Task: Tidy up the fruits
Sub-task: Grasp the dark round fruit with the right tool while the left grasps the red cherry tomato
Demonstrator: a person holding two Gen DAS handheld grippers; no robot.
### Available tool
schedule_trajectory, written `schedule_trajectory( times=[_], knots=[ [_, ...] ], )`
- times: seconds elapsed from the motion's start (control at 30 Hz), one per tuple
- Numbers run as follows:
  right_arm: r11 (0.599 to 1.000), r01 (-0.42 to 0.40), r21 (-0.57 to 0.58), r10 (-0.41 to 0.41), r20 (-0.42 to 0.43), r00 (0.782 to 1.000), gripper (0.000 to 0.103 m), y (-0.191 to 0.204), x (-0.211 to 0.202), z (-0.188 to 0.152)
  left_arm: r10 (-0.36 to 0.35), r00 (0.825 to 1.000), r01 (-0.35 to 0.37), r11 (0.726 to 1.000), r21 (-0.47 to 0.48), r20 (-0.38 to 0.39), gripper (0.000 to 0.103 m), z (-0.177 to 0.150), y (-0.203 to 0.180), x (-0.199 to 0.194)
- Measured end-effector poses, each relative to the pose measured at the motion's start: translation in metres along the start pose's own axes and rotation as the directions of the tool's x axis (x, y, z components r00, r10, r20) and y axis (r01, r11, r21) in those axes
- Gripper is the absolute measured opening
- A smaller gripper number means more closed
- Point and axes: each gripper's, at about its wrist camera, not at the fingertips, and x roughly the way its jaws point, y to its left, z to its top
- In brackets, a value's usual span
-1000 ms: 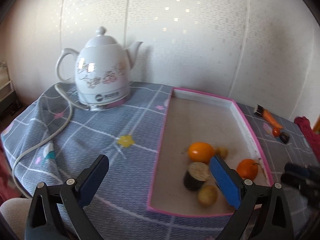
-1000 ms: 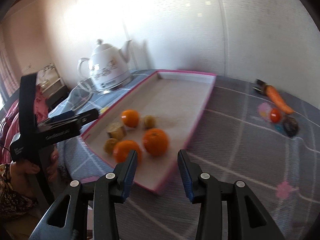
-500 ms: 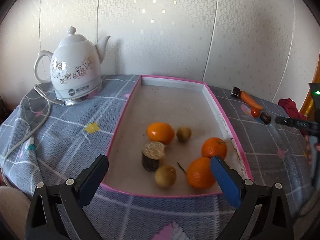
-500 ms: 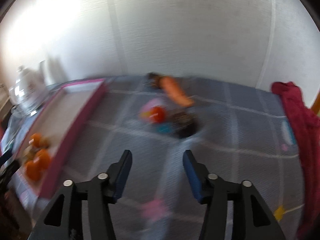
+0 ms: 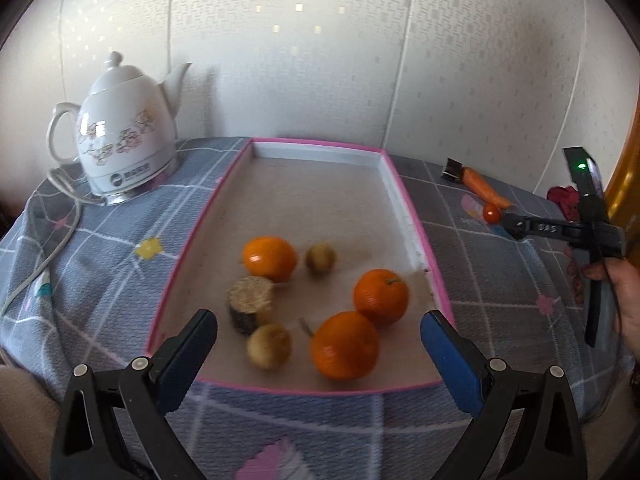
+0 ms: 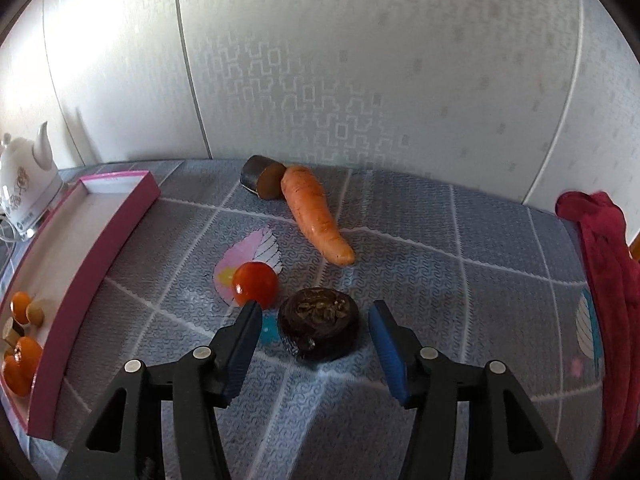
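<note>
Tomato (image 6: 255, 284) touches right tool's (image 6: 316, 330) left finger.

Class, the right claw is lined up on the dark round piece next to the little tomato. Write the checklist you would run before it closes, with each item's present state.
1. Right claw open: ok.
2. Dark round piece between its fingers: ok.
3. Small tomato clear of the left finger: not ok, it sits right at the fingertip.
4. Carrot out of the way: ok.
5. Free floor in the pink tray: ok.
6. Left claw open, holding nothing: ok.
</note>
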Motion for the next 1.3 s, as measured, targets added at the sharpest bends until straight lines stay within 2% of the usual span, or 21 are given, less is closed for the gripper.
schedule_trajectory(
  times=[0.03, 0.17, 0.4, 0.63, 0.93, 1.1, 1.17, 1.3],
  knots=[
    [1.000, -0.005, 0.000, 0.005, -0.010, 1.000, 0.056, 0.000, 0.003, 0.000, -0.004, 1.000, 0.004, 1.000, 0.004, -0.004, 0.102, 0.002, -0.005, 0.002],
    [1.000, 0.009, 0.003, -0.009, -0.039, 0.999, 0.046, -0.001, 0.011, -0.002, -0.029, 1.000, 0.029, 0.999, 0.023, -0.010, 0.102, 0.008, -0.023, 0.006],
    [0.998, -0.009, 0.068, 0.013, -0.051, 0.999, 0.045, -0.008, 0.004, -0.005, -0.061, 0.998, 0.061, 0.995, 0.075, -0.010, 0.102, 0.027, -0.064, 0.014],
    [0.992, 0.015, 0.127, -0.011, -0.032, 0.999, 0.045, -0.024, -0.014, -0.009, -0.084, 0.996, 0.089, 0.985, 0.145, -0.042, 0.102, 0.048, -0.110, 0.036],
    [0.970, 0.052, 0.238, -0.047, -0.025, 0.999, 0.045, -0.055, -0.024, -0.014, -0.040, 0.997, 0.055, 0.975, 0.216, -0.072, 0.102, 0.076, -0.159, 0.084],
    [0.948, 0.055, 0.314, -0.049, -0.026, 0.998, 0.045, -0.076, -0.031, -0.020, -0.052, 0.995, 0.073, 0.964, 0.255, -0.088, 0.102, 0.084, -0.184, 0.110],
    [0.944, 0.049, 0.325, -0.044, -0.023, 0.999, 0.045, -0.079, -0.033, -0.020, -0.051, 0.994, 0.074, 0.963, 0.260, -0.093, 0.098, 0.088, -0.192, 0.122],
    [0.940, 0.041, 0.338, -0.038, -0.015, 0.999, 0.045, -0.085, -0.037, -0.021, -0.070, 0.990, 0.102, 0.956, 0.275, -0.127, 0.080, 0.097, -0.209, 0.146]
  ],
)
